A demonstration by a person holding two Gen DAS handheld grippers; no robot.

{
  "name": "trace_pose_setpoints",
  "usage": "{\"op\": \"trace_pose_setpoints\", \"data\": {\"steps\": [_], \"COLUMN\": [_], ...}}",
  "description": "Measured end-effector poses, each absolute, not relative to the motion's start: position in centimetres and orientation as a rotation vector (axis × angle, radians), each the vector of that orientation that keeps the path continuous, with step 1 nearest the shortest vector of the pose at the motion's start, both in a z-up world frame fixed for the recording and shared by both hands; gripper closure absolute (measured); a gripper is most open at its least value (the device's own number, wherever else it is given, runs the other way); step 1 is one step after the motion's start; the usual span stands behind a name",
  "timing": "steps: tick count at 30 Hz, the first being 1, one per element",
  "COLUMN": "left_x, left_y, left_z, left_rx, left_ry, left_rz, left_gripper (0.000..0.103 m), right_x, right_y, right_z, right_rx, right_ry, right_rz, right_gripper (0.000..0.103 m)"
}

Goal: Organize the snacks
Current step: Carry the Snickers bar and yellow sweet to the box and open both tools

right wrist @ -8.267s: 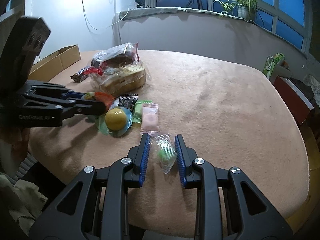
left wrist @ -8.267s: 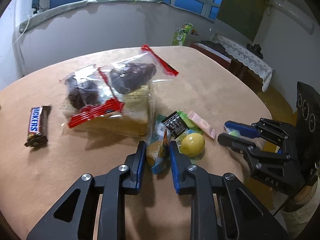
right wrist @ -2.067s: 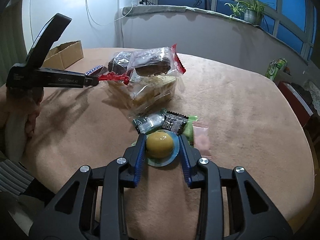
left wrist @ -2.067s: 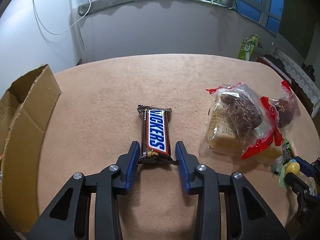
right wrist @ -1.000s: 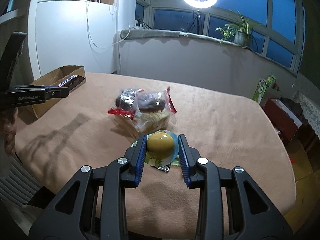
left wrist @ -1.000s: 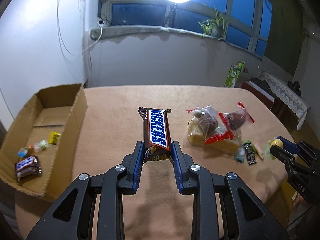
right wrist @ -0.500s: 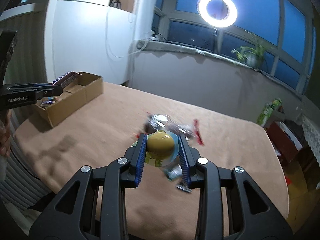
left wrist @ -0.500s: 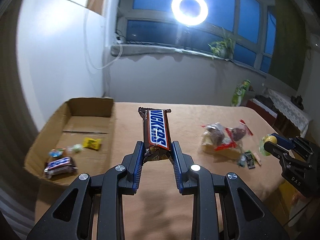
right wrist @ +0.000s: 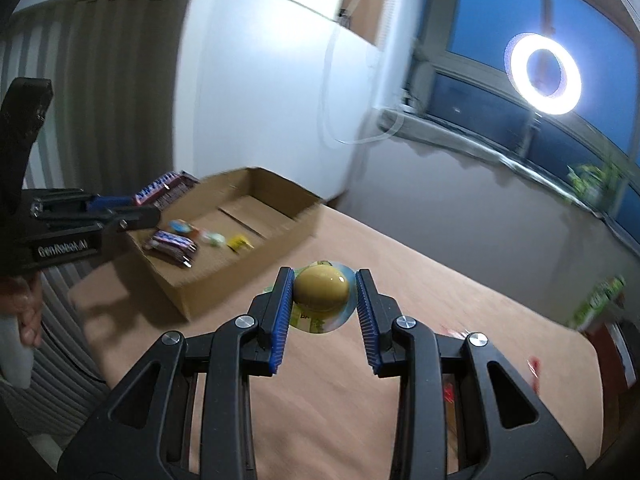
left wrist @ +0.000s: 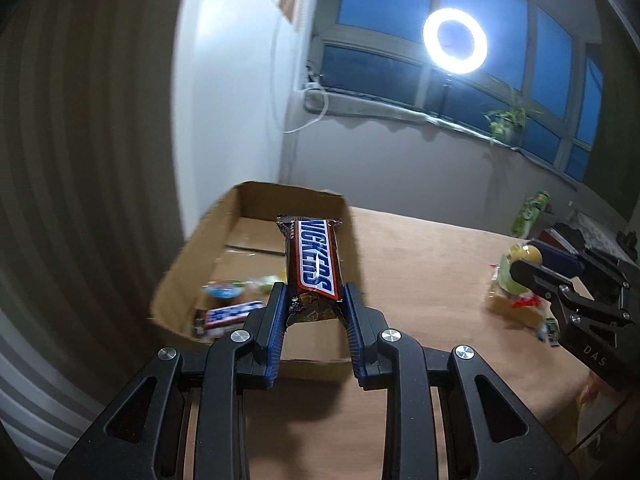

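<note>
- The left gripper (left wrist: 314, 300) points forward and somewhat downward, raised above the near end of the cardboard box (left wrist: 188, 264); its blue pads are clamped on the lower end of a Snickers bar (left wrist: 314, 258).
- The Snickers bar sticks out ahead of the fingers, clear of the table, label up, its far end over the box's open interior.
- In the right wrist view the same gripper (right wrist: 132, 210) reaches in from the left edge, level with the box's near corner, and a person's hand (right wrist: 24, 308) grips its handle low at the left.
- The right gripper (right wrist: 322, 292) also tilts forward and down, held in the air above the tan table (right wrist: 460, 292), to the right of the box.
- Its jaws are closed on a round yellow jelly cup (right wrist: 320, 286), with the cup's pale foil rim showing beneath the dome.
- The left wrist view shows the right gripper (left wrist: 528, 264) coming in from the right edge, its cup raised off the table.
- The box sits at the table's left end, near the white wall; inside lie another chocolate bar (right wrist: 172, 242) and a few small wrapped sweets (right wrist: 212, 238).
- A bagged bread snack (left wrist: 516, 308) lies on the table beneath the right gripper.
</note>
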State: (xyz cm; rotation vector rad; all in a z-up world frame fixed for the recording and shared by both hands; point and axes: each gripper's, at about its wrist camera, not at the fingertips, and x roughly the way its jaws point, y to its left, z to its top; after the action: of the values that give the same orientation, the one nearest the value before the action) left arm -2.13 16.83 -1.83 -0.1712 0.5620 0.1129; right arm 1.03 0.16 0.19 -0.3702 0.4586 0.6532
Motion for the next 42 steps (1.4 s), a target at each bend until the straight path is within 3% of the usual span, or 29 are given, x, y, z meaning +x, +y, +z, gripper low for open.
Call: {"op": "trace_pose_setpoints", "data": {"steps": [14, 37, 40, 42], "left_x": [-1.6, 0.8, 1.0, 1.0], "left_y": [21.8, 22.2, 22.2, 22.5], "left_z": [-2.6, -4.4, -4.6, -4.6], "left_rx": [-0.191, -0.167, -0.162, -0.163], "left_ry": [0.576, 0.632, 0.644, 0.644], "left_rz": [0.188, 0.174, 0.198, 0.222], "left_gripper": [0.077, 0.077, 0.073, 0.058], "right_x": [2.7, 5.0, 5.5, 5.7], "right_y": [10.7, 13.7, 14.2, 14.1], "right_z": [0.1, -1.9, -2.5, -2.8], "right_rx": [-0.431, -0.444, -0.451, -0.45], "right_ry": [0.403, 0.438, 0.456, 0.459], "right_rz": [0.823, 0.881, 0.891, 0.885], "right_gripper": [0.071, 0.07, 0.065, 0.063]}}
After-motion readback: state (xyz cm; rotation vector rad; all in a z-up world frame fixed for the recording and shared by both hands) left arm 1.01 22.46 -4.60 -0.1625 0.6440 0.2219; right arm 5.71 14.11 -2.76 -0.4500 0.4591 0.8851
